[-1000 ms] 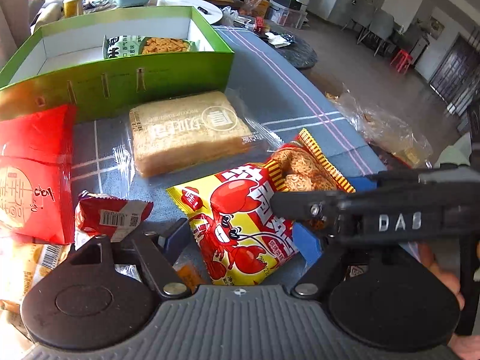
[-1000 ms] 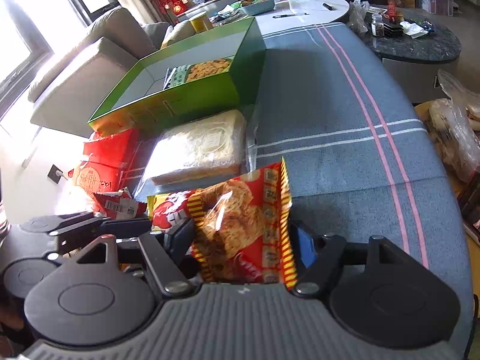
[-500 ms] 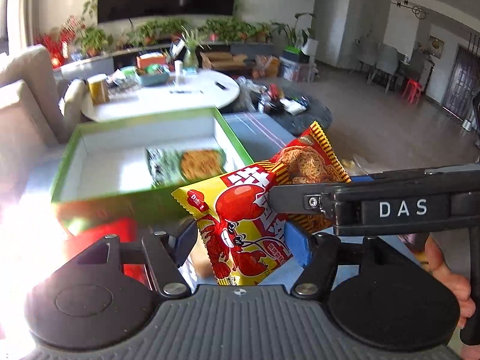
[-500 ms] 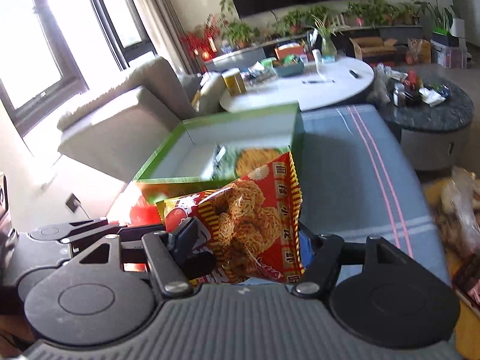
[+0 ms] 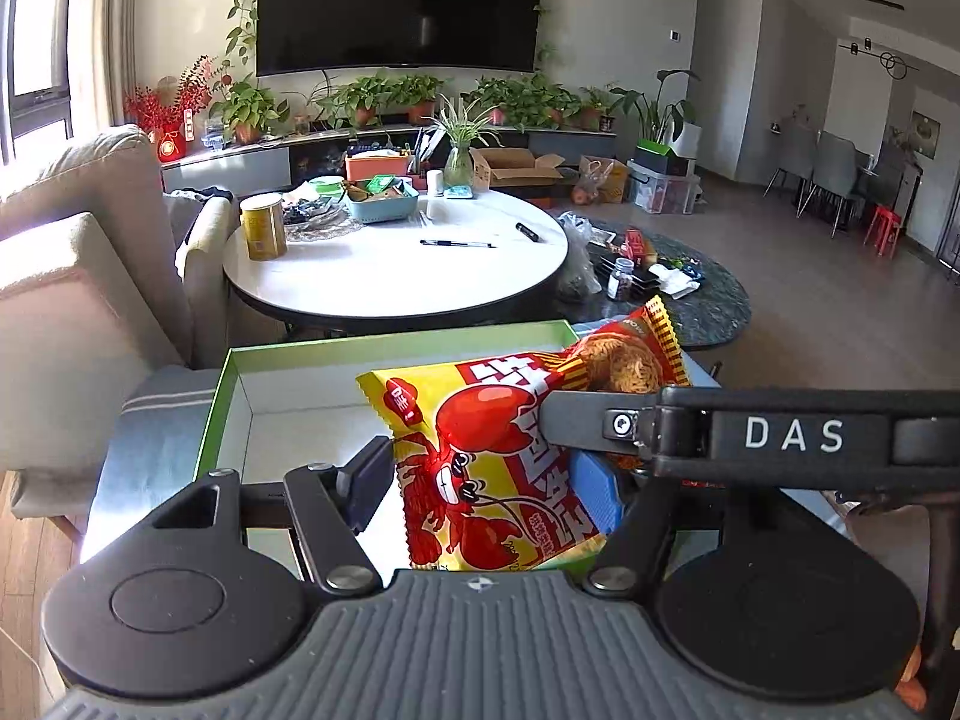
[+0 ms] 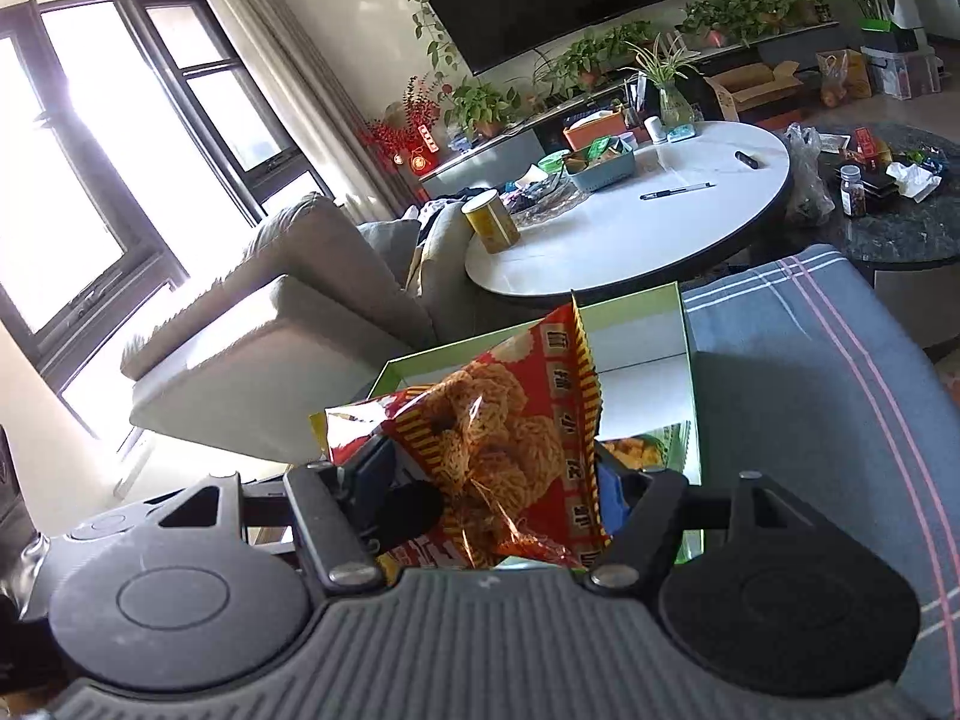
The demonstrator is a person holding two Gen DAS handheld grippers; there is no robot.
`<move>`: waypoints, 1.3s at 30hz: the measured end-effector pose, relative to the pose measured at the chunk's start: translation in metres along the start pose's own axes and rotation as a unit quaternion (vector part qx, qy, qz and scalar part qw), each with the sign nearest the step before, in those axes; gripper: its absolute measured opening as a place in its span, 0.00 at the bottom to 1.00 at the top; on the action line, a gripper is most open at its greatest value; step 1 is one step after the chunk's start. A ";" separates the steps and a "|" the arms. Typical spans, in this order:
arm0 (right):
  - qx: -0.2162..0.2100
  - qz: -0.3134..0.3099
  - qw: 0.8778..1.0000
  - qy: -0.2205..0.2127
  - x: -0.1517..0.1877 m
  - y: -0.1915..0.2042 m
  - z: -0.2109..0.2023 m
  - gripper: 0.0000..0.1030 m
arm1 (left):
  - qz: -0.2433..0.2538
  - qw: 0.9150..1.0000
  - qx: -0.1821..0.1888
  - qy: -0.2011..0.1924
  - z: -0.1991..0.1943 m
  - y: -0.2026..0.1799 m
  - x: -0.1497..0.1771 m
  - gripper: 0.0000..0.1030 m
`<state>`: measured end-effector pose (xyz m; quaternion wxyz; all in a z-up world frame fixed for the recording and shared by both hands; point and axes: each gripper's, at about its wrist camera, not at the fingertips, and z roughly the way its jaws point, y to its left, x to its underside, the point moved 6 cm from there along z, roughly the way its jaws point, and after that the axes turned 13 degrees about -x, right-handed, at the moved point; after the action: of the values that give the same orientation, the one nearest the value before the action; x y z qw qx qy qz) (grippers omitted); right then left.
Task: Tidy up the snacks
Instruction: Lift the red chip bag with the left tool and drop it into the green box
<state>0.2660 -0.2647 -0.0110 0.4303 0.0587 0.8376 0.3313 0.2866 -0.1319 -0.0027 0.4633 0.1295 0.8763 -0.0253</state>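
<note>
Packet, lobster print (image 5: 498,468): yellow and red snack bag, lifted clear of the cloth, hanging in front of the green box (image 5: 384,348).
Packet, noodle print (image 6: 510,444): red bag with a striped yellow edge and a clear window of fried noodle pieces, raised just beside the lobster bag, its top corner sticking up in front of the box's near wall.
Left gripper (image 5: 489,477): jaws partly closed and clamped on the lobster bag; the dark finger presses its left edge, the blue pad (image 5: 591,492) its right.
Right gripper (image 6: 492,486): jaws drawn in tight on the noodle bag, which crumples between them.
Contact between tools: the right gripper's arm, lettered DAS, crosses the left wrist view and overlaps the lobster bag's upper right.
Box contents: one green and orange packet (image 6: 651,450) lies on the white floor inside.
Support: blue-grey cloth (image 6: 810,372) with white and pink stripes.
Beyond: round white table (image 5: 396,270), beige sofa (image 6: 288,312).
</note>
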 end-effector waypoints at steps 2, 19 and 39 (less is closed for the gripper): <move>0.003 0.005 1.000 -0.001 -0.006 -0.006 0.008 0.69 | -0.001 1.000 0.001 -0.003 0.013 0.001 -0.005 0.59; 0.050 0.046 0.998 0.017 -0.020 -0.061 0.056 0.74 | 0.021 0.999 0.020 0.033 0.104 -0.012 -0.014 0.59; 0.043 -0.020 0.999 0.023 0.003 -0.014 -0.011 0.74 | -0.035 0.999 -0.024 0.012 0.010 0.066 0.018 0.62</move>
<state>0.2588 -0.2796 -0.0166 0.4145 0.0532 0.8618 0.2876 0.3015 -0.0661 -0.0177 0.4546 0.0876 0.8862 -0.0188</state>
